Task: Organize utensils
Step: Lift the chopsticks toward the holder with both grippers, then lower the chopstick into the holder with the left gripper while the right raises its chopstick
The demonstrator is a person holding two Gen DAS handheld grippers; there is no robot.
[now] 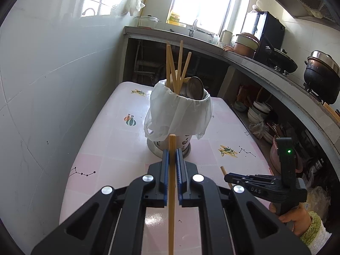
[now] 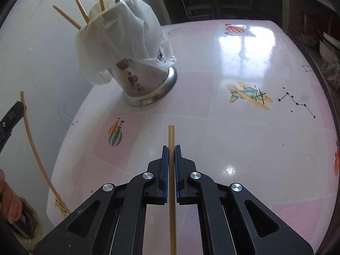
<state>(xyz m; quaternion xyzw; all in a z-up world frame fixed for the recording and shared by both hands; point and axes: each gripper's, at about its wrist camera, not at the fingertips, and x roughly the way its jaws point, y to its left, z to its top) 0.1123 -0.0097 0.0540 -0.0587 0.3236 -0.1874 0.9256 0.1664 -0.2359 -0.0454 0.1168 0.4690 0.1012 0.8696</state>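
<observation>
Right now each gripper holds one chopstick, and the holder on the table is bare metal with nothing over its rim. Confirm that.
Not quite. The holder is not bare: a white plastic bag is draped over its rim, as both wrist views show. The rest stands: the left gripper is shut on a chopstick, the right gripper on another chopstick, and the holder stands on the table.

Six chopsticks (image 1: 180,63) are counted: four in one bag-lined holder (image 1: 170,142), one in each of two hand-held grippers (image 1: 172,155).
</observation>
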